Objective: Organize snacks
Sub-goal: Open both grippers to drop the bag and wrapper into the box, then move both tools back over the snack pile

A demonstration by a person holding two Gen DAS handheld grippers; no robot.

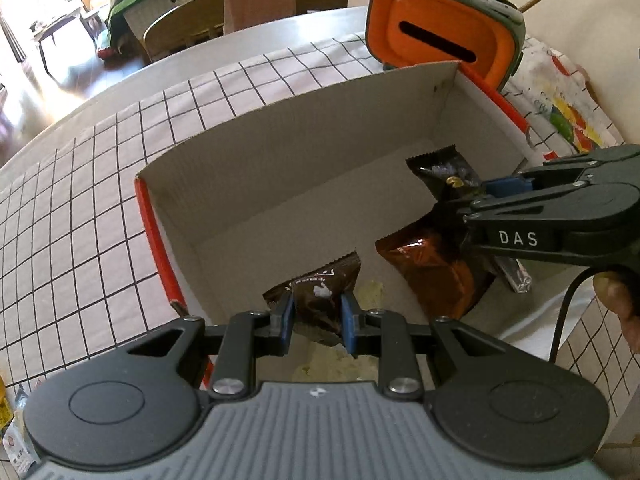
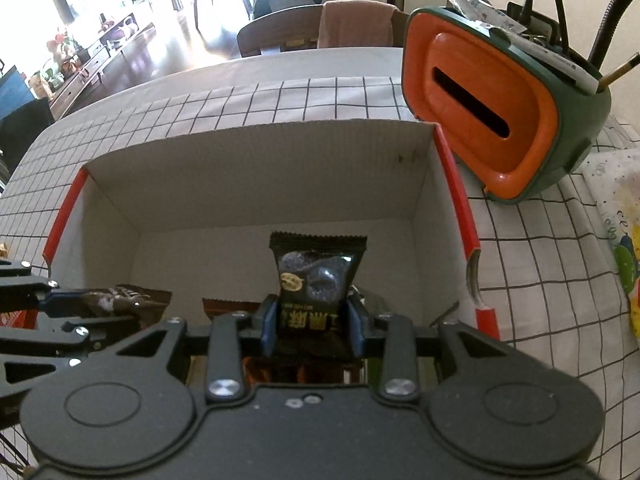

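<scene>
A white cardboard box with red edges (image 1: 280,152) (image 2: 280,176) stands open on the checked tablecloth. My left gripper (image 1: 318,320) is shut on a dark brown snack packet (image 1: 320,288) and holds it inside the box near its front wall. My right gripper (image 2: 312,324) is shut on a black snack packet (image 2: 316,276) and holds it over the box's right half; the same packet (image 1: 444,172) and the right gripper (image 1: 484,196) show in the left wrist view. A shiny brown packet (image 1: 432,268) lies on the box floor under the right gripper.
An orange and green desk organiser (image 1: 440,28) (image 2: 488,116) with pens stands behind the box's far right corner. A colourful printed cloth (image 1: 560,96) (image 2: 624,240) lies at the right. Chairs (image 1: 240,12) stand beyond the table's far edge.
</scene>
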